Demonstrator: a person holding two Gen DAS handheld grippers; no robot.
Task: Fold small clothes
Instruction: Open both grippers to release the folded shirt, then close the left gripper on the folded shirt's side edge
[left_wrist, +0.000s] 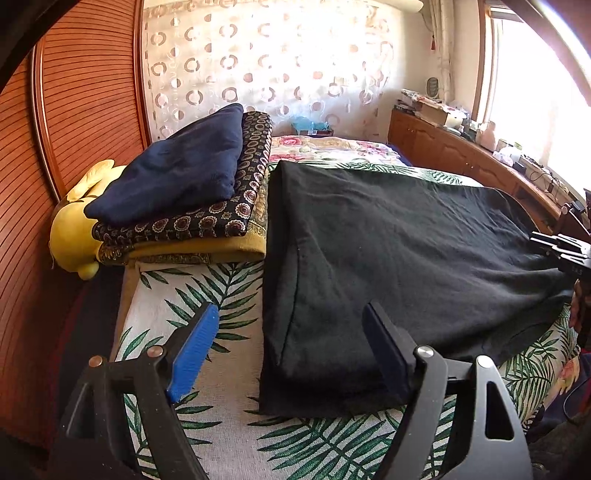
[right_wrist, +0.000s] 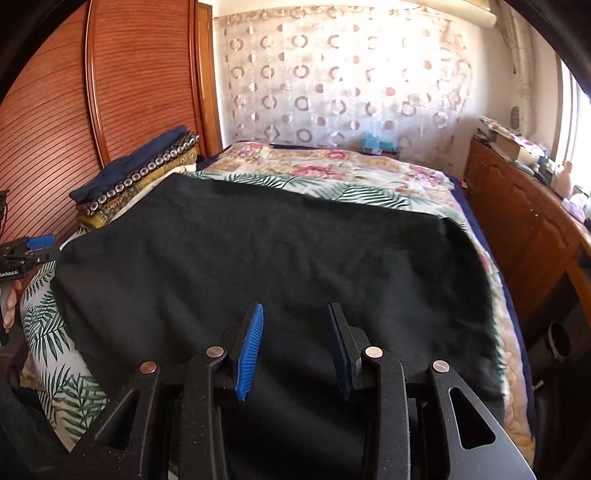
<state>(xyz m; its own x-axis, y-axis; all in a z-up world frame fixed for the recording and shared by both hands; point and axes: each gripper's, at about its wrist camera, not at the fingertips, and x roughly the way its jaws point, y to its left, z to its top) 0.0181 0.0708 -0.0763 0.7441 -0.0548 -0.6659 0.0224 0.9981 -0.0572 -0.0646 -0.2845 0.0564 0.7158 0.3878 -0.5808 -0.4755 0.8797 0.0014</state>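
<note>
A black garment lies spread flat on the palm-leaf bed cover; it also fills the middle of the right wrist view. My left gripper is open and empty, its blue pads straddling the garment's near left edge just above it. My right gripper is open and empty over the garment's near edge. The right gripper shows at the right edge of the left wrist view; the left gripper shows at the left edge of the right wrist view.
A stack of folded textiles with a navy piece on top sits at the bed's far left, beside a yellow plush toy. A wooden sliding wardrobe runs along the left. A wooden cabinet with clutter stands on the right under the window.
</note>
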